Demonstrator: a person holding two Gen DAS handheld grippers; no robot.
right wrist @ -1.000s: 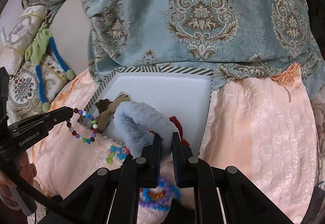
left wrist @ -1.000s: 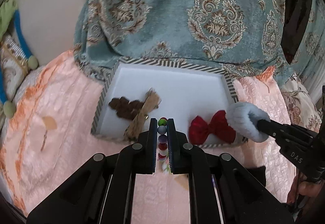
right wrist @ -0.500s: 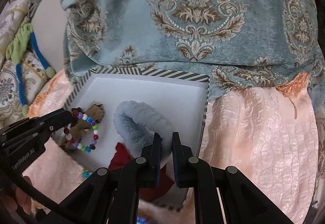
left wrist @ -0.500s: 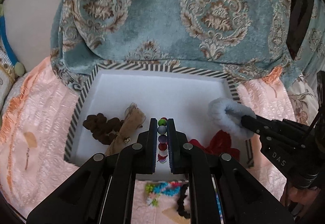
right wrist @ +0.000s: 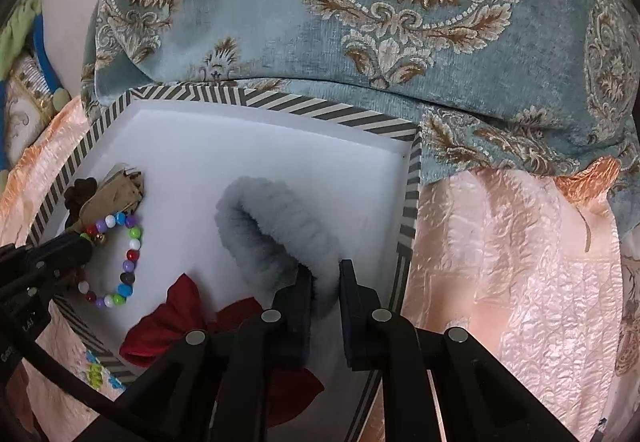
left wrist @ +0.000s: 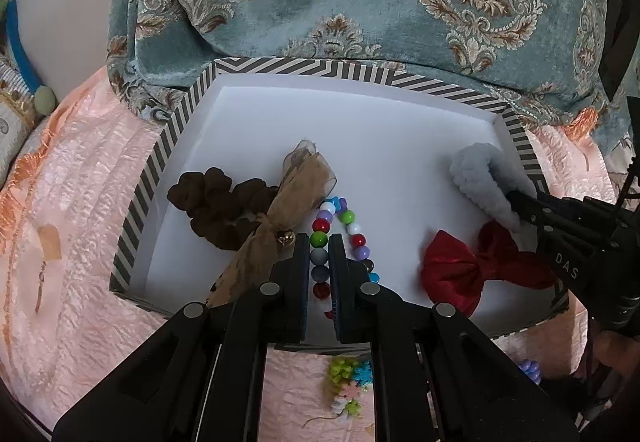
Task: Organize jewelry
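Left hand-held gripper (left wrist: 319,262) clamped the beaded bracelet (left wrist: 344,238) low inside the striped tray (left wrist: 304,67). Right hand-held gripper (right wrist: 325,278) was opening, letting its fluffy grey scrunchie (right wrist: 276,226) drop there too.

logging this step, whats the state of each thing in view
left gripper: shut on the bead bracelet
bead bracelet: held, hanging low in the tray
right gripper: jaws opening, grey scrunchie between them
grey scrunchie: in the tray
red bow: lying in tray
brown scrunchie: lying in tray
striped tray: open
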